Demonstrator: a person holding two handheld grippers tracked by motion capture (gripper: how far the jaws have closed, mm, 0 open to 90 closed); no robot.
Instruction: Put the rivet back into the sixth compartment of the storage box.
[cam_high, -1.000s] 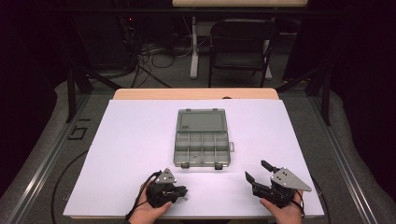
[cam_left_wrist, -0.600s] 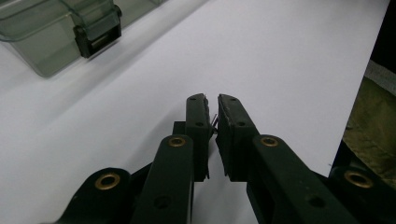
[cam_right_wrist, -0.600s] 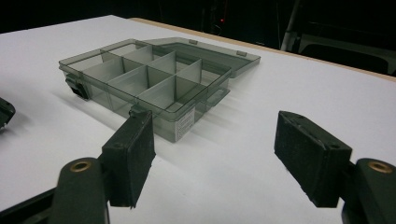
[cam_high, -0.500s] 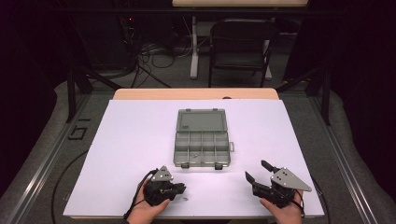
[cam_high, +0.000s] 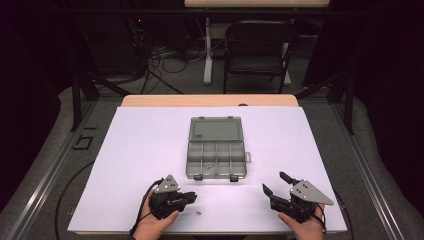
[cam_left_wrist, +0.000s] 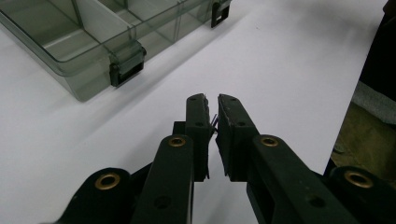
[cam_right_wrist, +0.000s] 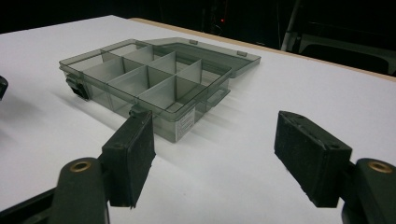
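Note:
A clear grey compartment box (cam_high: 216, 161) lies open in the middle of the white table, its lid (cam_high: 216, 130) folded back flat. My left gripper (cam_high: 192, 196) rests on the table just in front of the box's near left corner. In the left gripper view its jaws (cam_left_wrist: 211, 100) are closed to a narrow slit, with a small thin metal piece (cam_left_wrist: 213, 123) pinched between the pads, and the box's front latch (cam_left_wrist: 126, 70) is close ahead. My right gripper (cam_high: 275, 182) sits near the front right, open and holding nothing, pointing at the box (cam_right_wrist: 154, 79).
A few tiny dark specks (cam_high: 198, 212) lie on the table by the left gripper. The white table surface (cam_high: 140, 150) extends wide on both sides of the box. A black chair (cam_high: 257, 47) and cables stand beyond the far edge.
The left gripper has shifted slightly on the table, jaws still closed. The right gripper and the box have not moved.

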